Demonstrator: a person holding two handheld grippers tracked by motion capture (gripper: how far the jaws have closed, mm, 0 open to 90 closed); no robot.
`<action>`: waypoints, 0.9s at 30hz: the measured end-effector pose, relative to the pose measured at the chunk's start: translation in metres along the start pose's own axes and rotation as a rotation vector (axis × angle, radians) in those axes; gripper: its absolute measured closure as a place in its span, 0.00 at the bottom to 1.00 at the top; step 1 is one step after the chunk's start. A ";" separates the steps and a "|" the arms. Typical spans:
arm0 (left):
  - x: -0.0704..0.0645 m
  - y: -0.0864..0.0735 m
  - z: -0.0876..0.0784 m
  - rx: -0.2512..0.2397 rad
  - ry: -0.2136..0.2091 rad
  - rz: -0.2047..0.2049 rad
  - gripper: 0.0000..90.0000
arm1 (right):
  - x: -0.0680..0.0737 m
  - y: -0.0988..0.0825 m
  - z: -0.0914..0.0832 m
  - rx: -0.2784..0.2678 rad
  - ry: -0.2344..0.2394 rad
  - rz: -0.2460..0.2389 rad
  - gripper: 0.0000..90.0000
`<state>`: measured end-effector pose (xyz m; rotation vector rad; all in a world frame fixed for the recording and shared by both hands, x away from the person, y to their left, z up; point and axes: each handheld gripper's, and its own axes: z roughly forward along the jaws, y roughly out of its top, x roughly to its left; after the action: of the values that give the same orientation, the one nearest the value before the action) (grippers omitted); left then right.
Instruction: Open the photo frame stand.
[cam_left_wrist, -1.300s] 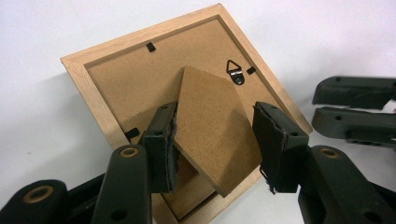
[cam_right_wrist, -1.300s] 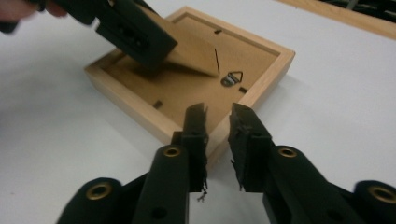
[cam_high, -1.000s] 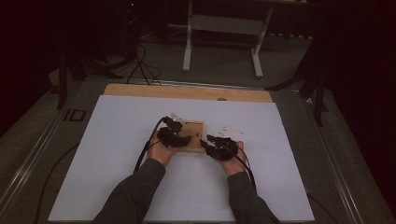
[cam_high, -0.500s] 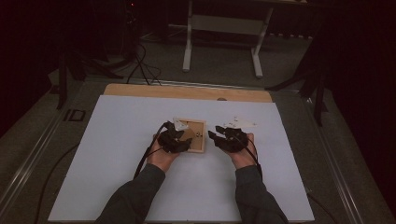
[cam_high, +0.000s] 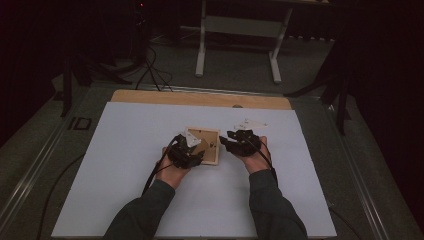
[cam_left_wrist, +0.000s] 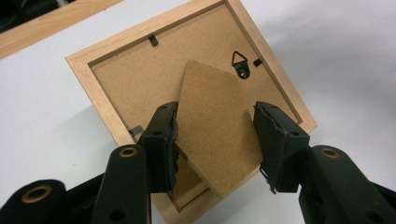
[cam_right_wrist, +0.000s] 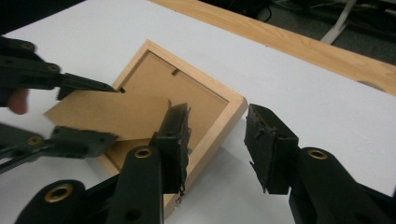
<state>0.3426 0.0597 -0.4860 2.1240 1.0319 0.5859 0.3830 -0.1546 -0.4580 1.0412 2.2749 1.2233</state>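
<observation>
Near the middle of the white table cover (cam_high: 125, 165), a small wooden picture frame (cam_left_wrist: 88, 77) lies face down, its fibreboard back up, with a triangular hanger (cam_left_wrist: 240, 63) and small black retaining clips along the inner edge. The hinged easel stand (cam_left_wrist: 217, 130) is folded up off the back and sits between the jaws of the left gripper (cam_left_wrist: 217, 144). The near jaw touches the stand's edge, the other stands a little off it, so this looks like a loose bracket and not a firm pinch. The right gripper (cam_right_wrist: 217, 140) has its jaws spread across the frame's corner, one over the backing and one outside the rail, with clear space around the wood; they have just been opening.

The step in hand seems to be swinging the stand out. To do it well, I would close the left jaws squarely on the stand's side edges near its free end and pivot it about its hinge without twisting. The right gripper should press or pinch the frame's rail so the light frame does not slide or lift with the stand.
</observation>
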 end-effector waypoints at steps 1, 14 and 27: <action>-0.001 -0.001 -0.001 -0.002 0.004 0.009 0.58 | -0.001 0.000 0.002 0.006 -0.002 0.003 0.64; -0.010 -0.013 -0.005 -0.036 0.049 0.094 0.58 | -0.008 -0.004 0.022 0.024 0.088 0.085 0.53; -0.011 -0.027 -0.009 -0.084 0.050 0.150 0.58 | -0.014 -0.009 0.035 0.034 0.171 0.150 0.49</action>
<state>0.3171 0.0664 -0.5018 2.1344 0.8635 0.7449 0.4095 -0.1486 -0.4852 1.1802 2.3893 1.3859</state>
